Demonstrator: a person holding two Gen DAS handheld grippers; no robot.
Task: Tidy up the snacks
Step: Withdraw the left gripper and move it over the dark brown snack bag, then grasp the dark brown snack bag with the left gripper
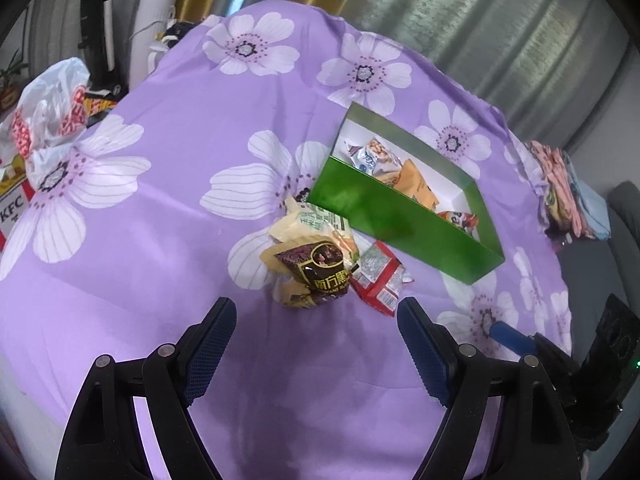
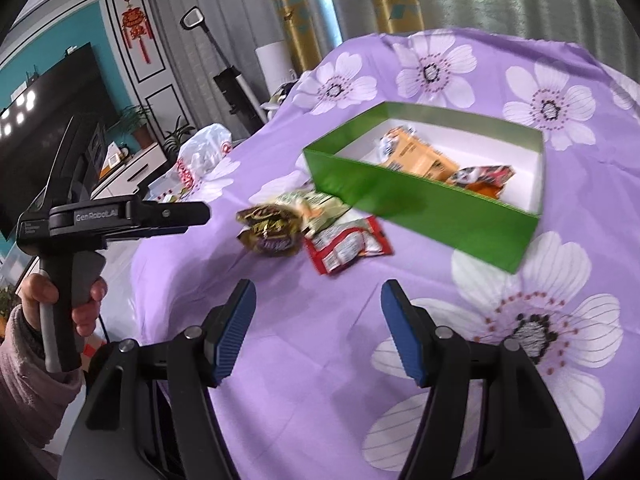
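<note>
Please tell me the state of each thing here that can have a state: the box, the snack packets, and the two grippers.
green box: open, no lid on it, partly filled with packets.
orange packet: inside the box, lying flat.
brown packet: outside the box, on the purple cloth.
red packet: outside the box, lying flat beside it.
left gripper: open, empty.
right gripper: open, empty.

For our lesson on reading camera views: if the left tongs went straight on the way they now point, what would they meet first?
Most likely the brown snack packet, lying just beyond the open left tongs on the purple cloth, with the red packet beside it. Depth is uncertain; they might touch the cloth first.
</note>
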